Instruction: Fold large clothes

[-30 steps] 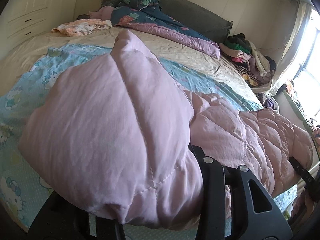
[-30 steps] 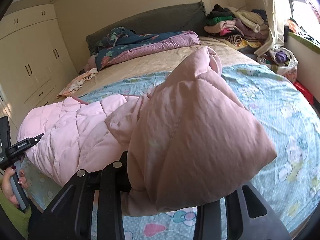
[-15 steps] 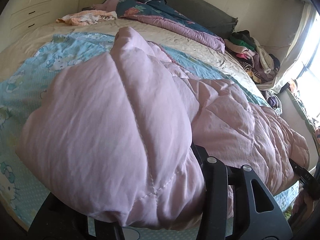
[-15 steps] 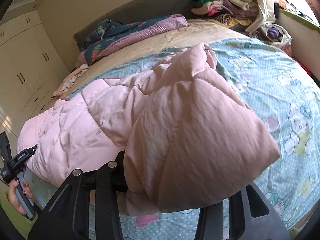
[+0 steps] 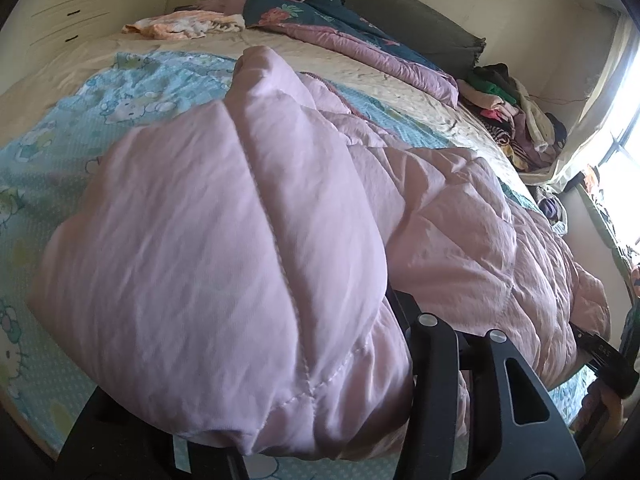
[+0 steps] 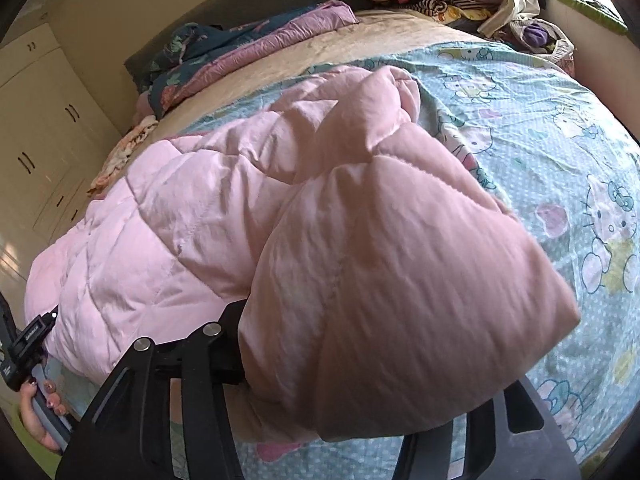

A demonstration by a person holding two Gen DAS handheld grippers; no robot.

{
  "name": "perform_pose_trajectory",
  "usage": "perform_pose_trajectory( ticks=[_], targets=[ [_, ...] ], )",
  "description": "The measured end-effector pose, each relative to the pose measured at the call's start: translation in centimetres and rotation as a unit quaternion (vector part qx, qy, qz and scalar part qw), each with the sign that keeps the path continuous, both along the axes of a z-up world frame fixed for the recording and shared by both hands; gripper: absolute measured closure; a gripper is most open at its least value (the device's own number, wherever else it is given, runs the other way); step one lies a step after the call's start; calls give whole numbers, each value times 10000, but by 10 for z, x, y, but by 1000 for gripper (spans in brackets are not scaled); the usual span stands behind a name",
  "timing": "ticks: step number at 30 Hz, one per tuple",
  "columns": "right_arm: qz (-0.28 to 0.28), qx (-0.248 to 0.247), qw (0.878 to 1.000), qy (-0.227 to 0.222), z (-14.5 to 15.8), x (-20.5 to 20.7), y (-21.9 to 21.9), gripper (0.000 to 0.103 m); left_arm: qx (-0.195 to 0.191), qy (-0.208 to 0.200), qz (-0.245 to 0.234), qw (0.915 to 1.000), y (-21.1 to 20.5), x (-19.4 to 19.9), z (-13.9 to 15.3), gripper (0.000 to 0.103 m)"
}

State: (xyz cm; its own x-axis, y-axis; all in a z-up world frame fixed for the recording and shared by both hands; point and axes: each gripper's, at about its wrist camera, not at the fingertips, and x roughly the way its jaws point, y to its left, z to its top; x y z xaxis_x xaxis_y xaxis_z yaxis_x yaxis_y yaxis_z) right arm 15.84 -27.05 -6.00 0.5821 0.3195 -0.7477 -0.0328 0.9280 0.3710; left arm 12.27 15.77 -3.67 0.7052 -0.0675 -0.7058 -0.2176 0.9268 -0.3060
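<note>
A large pink quilted padded coat (image 5: 248, 216) lies across the near part of the bed; it also shows in the right wrist view (image 6: 360, 264). My left gripper (image 5: 320, 364) is shut on one end of the coat, and the puffy fabric bulges over the jaws and hides the fingertips. My right gripper (image 6: 320, 364) is shut on the other end of the coat in the same way. Each gripper holds its end lifted over the coat's middle. The other hand's gripper shows at the edge of each view: the right gripper (image 5: 604, 360) and the left gripper (image 6: 28, 344).
The coat rests on a light blue cartoon-print sheet (image 6: 560, 128) over a beige bedspread (image 5: 400, 92). A dark floral and purple duvet (image 5: 340, 32) lies at the headboard. A clothes pile (image 5: 516, 120) sits at the far right corner. White wardrobes (image 6: 36, 128) stand to the left.
Both grippers have carried the coat's ends forward and lower over the bed. The coat's middle now lies bunched higher and closer between them.
</note>
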Motion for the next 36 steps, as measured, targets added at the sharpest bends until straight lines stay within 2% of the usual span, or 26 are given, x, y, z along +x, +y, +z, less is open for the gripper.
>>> perform_pose_trajectory(
  ticks=[9, 11, 16, 19, 20, 22, 23, 25, 26, 30, 33, 36],
  targets=[
    [-94, 146, 9998, 59, -5, -3, -7, 43, -43, 57, 37, 10000, 2, 2, -5, 58],
    [-154, 146, 9998, 55, -2, -7, -9, 30, -73, 60, 37, 9999, 3, 2, -6, 58],
    [-227, 199, 9995, 12, 4, -23, -17, 17, -91, 67, 37, 9999, 4, 1, -8, 56],
    [-221, 128, 9997, -4, 10, -32, -21, 16, -168, 70, 55, 9998, 6, 1, -9, 53],
    [-216, 108, 9997, -12, 12, -34, -21, 12, -197, 70, 59, 9998, 7, 1, -9, 52],
    [-245, -113, 9996, -80, 17, -40, -22, 6, -282, 117, 70, 9995, 11, -1, -10, 45],
    [-236, -171, 9995, -121, 19, -43, -22, 6, -306, 133, 79, 9994, 11, -1, -9, 43],
    [-258, -247, 9992, -161, 23, -49, -25, 5, -303, 199, 142, 9992, 15, -5, -7, 30],
    [-273, -271, 9991, -186, 25, -52, -27, 5, -309, 208, 134, 9992, 16, -6, -6, 29],
    [-337, -315, 9985, -310, 31, -63, -33, 5, -218, 258, 225, 9992, 19, -17, 1, 15],
    [-370, -309, 9980, -405, 36, -72, -36, 5, -67, 242, 293, 9993, 20, -27, 7, 9],
    [-386, -325, 9975, -494, 42, -80, -35, 5, -24, 215, 330, 9992, 22, -36, 13, 9]
  ],
)
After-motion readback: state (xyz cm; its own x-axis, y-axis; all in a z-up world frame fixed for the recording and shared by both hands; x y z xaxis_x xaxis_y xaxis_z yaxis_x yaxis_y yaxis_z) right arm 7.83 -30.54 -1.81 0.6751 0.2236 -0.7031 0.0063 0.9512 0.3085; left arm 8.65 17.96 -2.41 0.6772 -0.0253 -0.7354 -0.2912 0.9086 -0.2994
